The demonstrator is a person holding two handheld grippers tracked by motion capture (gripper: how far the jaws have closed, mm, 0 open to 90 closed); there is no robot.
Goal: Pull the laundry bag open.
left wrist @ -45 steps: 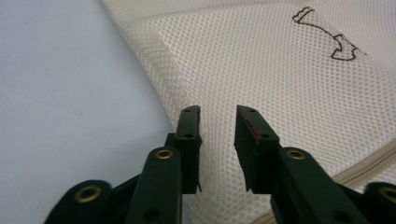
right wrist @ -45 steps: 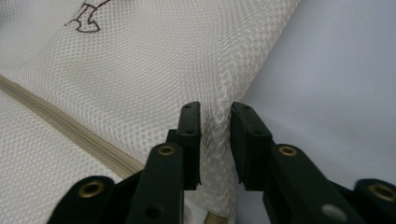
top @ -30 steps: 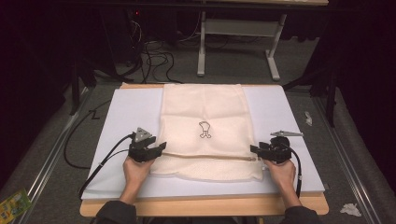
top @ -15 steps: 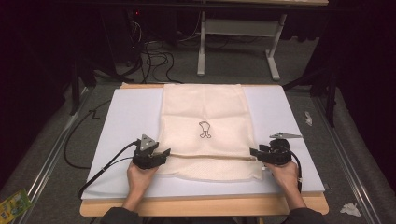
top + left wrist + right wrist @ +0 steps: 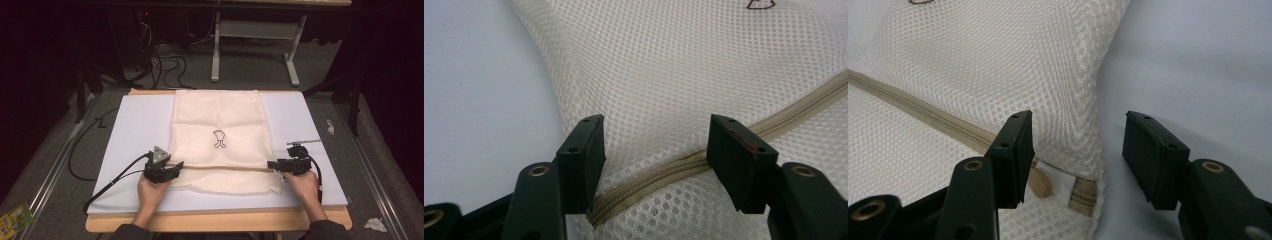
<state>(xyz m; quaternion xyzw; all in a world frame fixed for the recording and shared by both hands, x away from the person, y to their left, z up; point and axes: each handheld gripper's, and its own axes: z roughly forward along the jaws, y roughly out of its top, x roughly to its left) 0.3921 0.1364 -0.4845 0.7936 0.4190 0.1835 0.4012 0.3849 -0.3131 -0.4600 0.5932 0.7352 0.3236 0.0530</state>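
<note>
A cream mesh bag (image 5: 220, 125) with a small dark outline print lies flat on the white board (image 5: 135, 130). A beige zipper (image 5: 220, 168) runs across its near part. My left gripper (image 5: 177, 166) is at the bag's left edge, and its jaws have just been opening. In the left gripper view it (image 5: 654, 150) stands open, with the mesh and the zipper (image 5: 659, 172) lying between the pads, untouched. My right gripper (image 5: 271, 164) is at the zipper's right end. In its own view it (image 5: 1075, 150) is open over the bag's corner, near the zipper pull (image 5: 1040, 182).
The white board rests on a wooden table whose front edge (image 5: 215, 220) is bare. Black cables (image 5: 115, 177) trail left from the left gripper. On the floor are cables, a white table frame (image 5: 250, 45) behind, crumpled paper (image 5: 374, 224) at right and a green packet (image 5: 12, 220) at left.
The left gripper has shifted slightly toward the near edge and a little right along the bag's edge. The right gripper has stayed put.
</note>
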